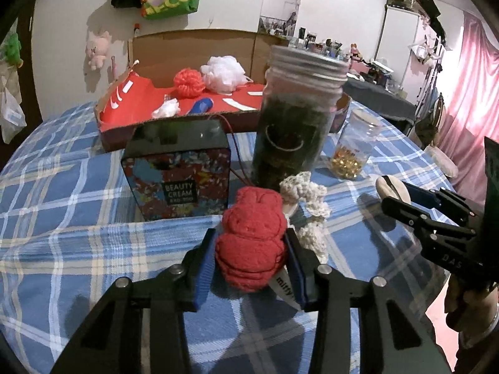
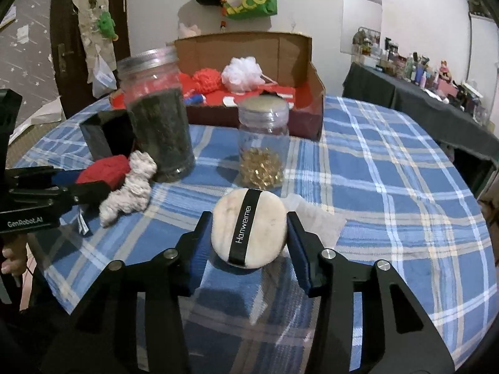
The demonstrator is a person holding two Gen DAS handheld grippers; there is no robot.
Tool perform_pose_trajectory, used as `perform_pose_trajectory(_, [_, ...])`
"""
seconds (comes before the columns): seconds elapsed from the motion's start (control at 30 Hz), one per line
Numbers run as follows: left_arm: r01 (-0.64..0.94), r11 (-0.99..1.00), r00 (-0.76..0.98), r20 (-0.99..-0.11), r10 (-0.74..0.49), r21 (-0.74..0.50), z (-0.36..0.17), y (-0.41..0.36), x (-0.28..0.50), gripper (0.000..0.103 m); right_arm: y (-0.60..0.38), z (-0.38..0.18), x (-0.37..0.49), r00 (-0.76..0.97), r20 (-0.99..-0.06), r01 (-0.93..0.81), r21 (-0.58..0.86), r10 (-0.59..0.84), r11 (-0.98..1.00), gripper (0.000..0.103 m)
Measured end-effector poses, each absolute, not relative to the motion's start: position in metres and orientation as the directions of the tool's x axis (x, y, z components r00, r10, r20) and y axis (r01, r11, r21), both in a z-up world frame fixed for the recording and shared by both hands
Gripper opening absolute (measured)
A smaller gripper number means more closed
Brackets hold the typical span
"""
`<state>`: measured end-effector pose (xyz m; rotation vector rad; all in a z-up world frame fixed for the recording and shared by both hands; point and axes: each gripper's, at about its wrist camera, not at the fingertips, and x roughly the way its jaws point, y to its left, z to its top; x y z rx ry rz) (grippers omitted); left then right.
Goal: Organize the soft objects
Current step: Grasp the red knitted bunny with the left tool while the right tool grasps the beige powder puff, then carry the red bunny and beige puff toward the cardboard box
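Left gripper (image 1: 251, 251): we had its blue pads pressed against both flanks of the red knitted toy (image 1: 252, 240), so it was pinching the toy low on the plaid tablecloth (image 1: 62, 205). The toy bulged above the pads; we judged a grip this low could let the soft body squirm out on a lift.
Toy's label: a white tag trailed from under the toy beside the right pad; if it snagged there, the toy could twist as it rose.
Right gripper (image 2: 249, 237): we had it closed around the round powder puff (image 2: 248, 229), a pad at each edge. Whether both pads pressed firmly we could not tell; a thin, springy disc like this could flip flat or pop free.
Cream crochet piece (image 1: 307, 208): it lay touching the red toy, so we risked dragging it along.
Tall dark jar (image 1: 296, 121): it stood just behind the toy, beside the Beauty Cream tin (image 1: 177, 180). A forward swing could knock it over.
Small jar of gold beads (image 2: 263, 143): it stood just past the puff, directly on the right gripper's way to the box.
Cardboard box (image 2: 315, 93): far side of the table, already holding an orange puff (image 2: 205, 81) and a white mesh pouf (image 2: 243, 71). Both carries had to clear the jars and its front wall.
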<state>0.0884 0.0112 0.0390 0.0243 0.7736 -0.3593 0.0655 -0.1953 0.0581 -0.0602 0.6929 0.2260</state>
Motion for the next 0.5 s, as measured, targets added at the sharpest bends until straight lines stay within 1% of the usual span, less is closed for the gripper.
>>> perform_pose_trajectory(0.27, [0.323,0.94,0.661,-0.686,-0.306,-0.108,0.0405,0.0123,0.0879,0.044,-0.1884,0.0646,0.0641,0.742,-0.632,-0.251,0.045,0.222,0.967,0.044])
perform_pose_trajectory(0.5, [0.324,0.939,0.665,-0.679,-0.31,-0.112,0.043,0.015,0.0865,0.044,-0.185,0.0654,0.0631,0.74,-0.633,-0.256,0.046,0.226,0.966,0.044])
